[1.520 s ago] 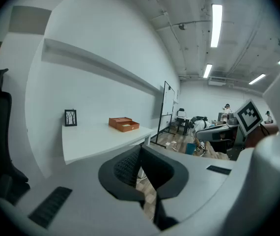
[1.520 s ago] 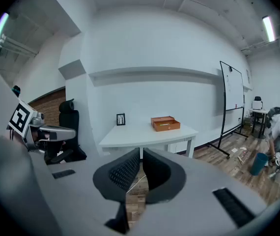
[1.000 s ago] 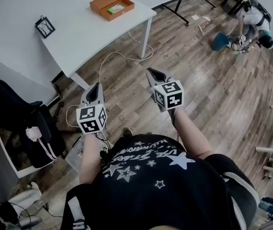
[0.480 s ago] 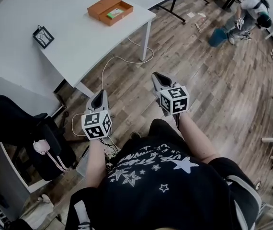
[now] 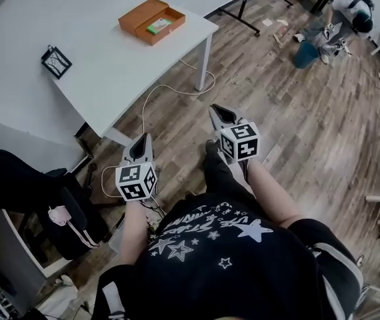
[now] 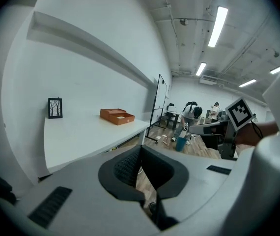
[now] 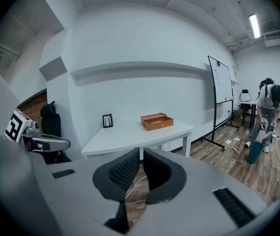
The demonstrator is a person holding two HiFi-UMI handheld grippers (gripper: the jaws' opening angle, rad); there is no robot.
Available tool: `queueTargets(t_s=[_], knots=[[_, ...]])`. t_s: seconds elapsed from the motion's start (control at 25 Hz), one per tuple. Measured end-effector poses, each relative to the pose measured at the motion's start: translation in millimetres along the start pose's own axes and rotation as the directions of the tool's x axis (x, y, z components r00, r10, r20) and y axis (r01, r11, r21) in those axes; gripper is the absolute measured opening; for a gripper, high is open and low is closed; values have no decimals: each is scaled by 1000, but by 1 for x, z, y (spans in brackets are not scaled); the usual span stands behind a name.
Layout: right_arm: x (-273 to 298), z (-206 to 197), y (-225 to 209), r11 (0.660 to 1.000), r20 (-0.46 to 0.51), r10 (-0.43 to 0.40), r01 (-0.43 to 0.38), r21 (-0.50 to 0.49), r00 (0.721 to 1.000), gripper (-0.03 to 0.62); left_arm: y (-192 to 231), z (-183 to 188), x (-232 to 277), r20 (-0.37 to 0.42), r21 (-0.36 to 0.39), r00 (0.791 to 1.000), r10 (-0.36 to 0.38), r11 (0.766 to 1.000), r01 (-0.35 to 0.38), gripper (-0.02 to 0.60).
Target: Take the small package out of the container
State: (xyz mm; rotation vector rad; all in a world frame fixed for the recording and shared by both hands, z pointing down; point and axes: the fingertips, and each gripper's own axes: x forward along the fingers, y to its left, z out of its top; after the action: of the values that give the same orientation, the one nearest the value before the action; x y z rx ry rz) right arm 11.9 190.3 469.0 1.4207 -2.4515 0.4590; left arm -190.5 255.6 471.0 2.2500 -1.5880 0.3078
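Standing back from the white worktop point(image 5: 110, 52), both grippers held low over the wood floor point(image 5: 297, 132), well apart from the task's things.

Left gripper point(image 5: 141, 140): jaws closed together, pads meeting at the tips, nothing between them. Seen along its jaws, worktop edge and floor lie beyond.

Right gripper point(image 5: 218, 111): jaws drawn together with only a thin slit between the pads, nothing in it; floor and a pale cable point(image 5: 170, 89) show through the slit in the right gripper view.

Orange container point(image 5: 151, 20): open, lid folded back, sitting near the far corner of the worktop. Small package point(image 5: 158, 26), green, lies inside it. Neither gripper is near it.

1 small black picture frame point(image 5: 56, 61) stands on the worktop, well to the left of the container.

Background: 1 person point(image 5: 353, 15) bent over near a blue bucket point(image 5: 305, 53) on the floor, far right.
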Motion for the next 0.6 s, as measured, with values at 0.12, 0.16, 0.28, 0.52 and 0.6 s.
queueTargets(t_s=[0.12,0.16,0.28,0.52,0.6], knots=[[30,13,-21,1000,7,21,-21,7,1000,54,10,16,29,5,-3,1000,27,1000,-27,18],[41,19,-29,1000,11,28,-28,7,1000,54,13,22,41,6,-4,999,33,999,-33,18],[77,36,-58,999,13,46,-46,12,999,54,19,40,82,3,6,999,54,999,-54,18],[139,72,-122,995,10,99,-99,14,995,54,17,78,163,1,-2,995,98,995,-98,18],[156,86,-142,993,10,120,-120,9,993,54,12,92,188,-1,10,994,105,994,-105,18]])
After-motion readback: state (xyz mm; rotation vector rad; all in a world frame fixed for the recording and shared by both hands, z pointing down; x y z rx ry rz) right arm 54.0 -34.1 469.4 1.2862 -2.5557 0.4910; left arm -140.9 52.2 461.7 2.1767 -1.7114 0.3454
